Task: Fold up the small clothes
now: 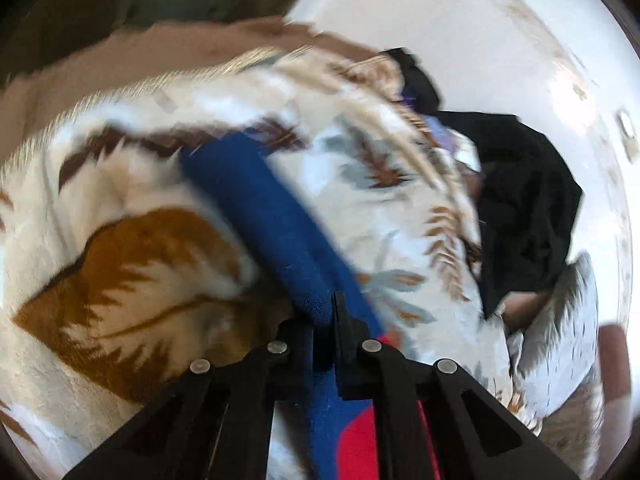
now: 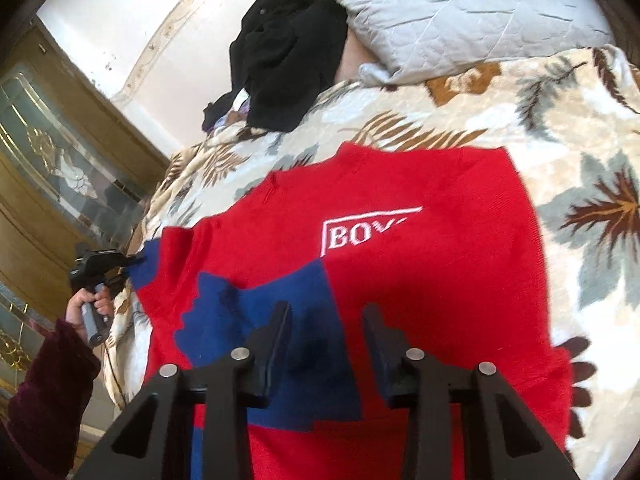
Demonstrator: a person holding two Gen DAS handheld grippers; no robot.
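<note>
Sweater (image 2: 420,280) flat on blanket (image 2: 560,140); left gripper (image 1: 320,312) apparently pinching sleeve (image 1: 260,208).

Red-and-blue knit sweater (image 2: 420,208), white "BOV" lettering, spread flat on bed.

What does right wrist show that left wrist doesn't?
Right wrist only: the sweater's red body with white lettering, the grey pillow, the wooden cabinet, the left hand, and the right gripper open above the sweater.

Left wrist only: the left gripper shut on the sweater's blue sleeve.

Both: leaf-print blanket, black clothes pile.
</note>
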